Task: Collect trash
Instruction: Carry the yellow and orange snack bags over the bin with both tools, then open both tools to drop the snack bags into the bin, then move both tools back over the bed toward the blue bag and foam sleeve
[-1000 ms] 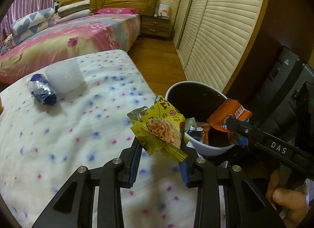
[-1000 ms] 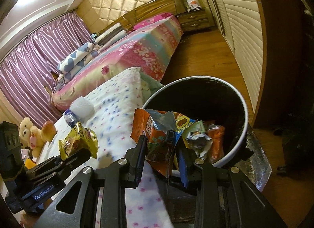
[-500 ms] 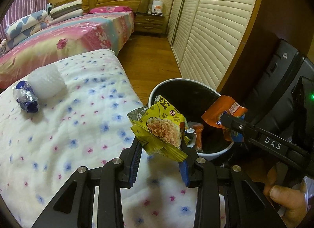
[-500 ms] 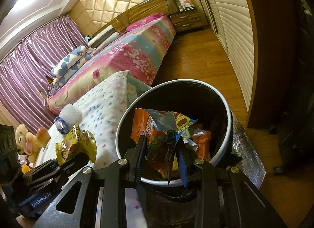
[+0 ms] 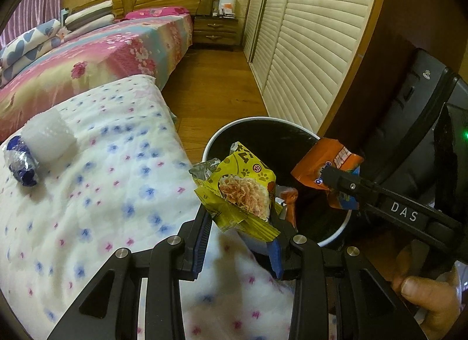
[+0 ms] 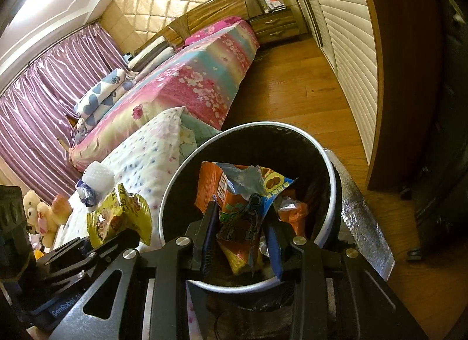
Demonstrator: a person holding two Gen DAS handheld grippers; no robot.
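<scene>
The orange wrapper point(image 6: 234, 208) is held over the open mouth of the bin point(image 6: 330, 182), between the pads of the right tongs point(image 6: 241, 240), whose jaws are opening at this moment; the wrapper is seen between them and has not dropped. In the left wrist view the same wrapper point(image 5: 327, 164) hangs above the far side of the bin point(image 5: 213, 141). Other crumpled trash point(image 6: 292, 208) is already seen inside.

The yellow wrapper point(image 5: 242, 191) is pinched in the left tongs point(image 5: 241, 237), narrow on it, at the near rim: partly over the bin, partly over the bed edge.

Risks judged from here:
- The orange wrapper is light and torn open; on release it may cling to one pad or flutter sideways. The drop point looks well inside the rim, so a miss is judged unlikely.
- The yellow wrapper is the weaker case. If released where it hangs, it may catch the rim and slide onto the dotted quilt point(image 5: 102, 193) or the floor point(image 5: 210, 91).
- The two tongs stand close over one opening; a clash is possible if both are advanced together.

Well apart on the quilt, a blue foil wrapper point(image 5: 22, 167) lies touching a white foam piece point(image 5: 46, 135); both are judged not yet collected.
</scene>
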